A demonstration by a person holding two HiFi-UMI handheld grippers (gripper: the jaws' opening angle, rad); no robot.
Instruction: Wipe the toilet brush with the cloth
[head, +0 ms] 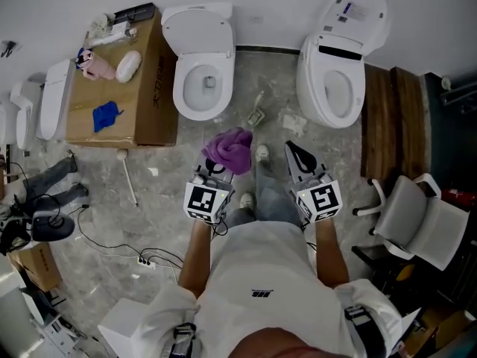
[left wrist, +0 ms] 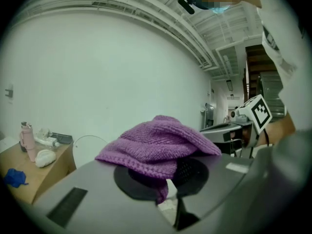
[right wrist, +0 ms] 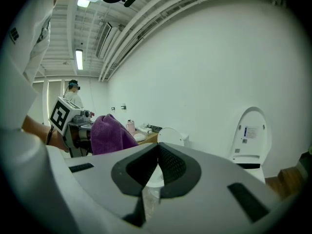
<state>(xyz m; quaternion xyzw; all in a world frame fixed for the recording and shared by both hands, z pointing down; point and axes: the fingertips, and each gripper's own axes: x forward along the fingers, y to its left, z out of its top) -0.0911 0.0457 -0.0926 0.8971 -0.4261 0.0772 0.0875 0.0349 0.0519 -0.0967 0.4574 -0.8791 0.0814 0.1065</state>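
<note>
In the head view my left gripper [head: 217, 168] is shut on a bunched purple knitted cloth [head: 231, 149], which drapes over its fingertips. The left gripper view shows the same cloth [left wrist: 158, 143] pinched in the closed jaws and piled on top of them. My right gripper [head: 291, 149] is shut and empty, level with the left one; its pads [right wrist: 168, 167] meet with nothing between. On the floor ahead, between the two toilets, a small brush [head: 257, 112] stands in a holder. A white long-handled brush [head: 128, 176] lies on the floor at the left.
Two white toilets stand at the wall, one left [head: 201, 58] and one right with its lid up [head: 339, 58]. A cardboard box [head: 153, 88] at the left carries a blue rag and bottles. An office chair [head: 421, 215] and wooden planks [head: 387, 118] are at the right; cables [head: 141, 258] trail at lower left.
</note>
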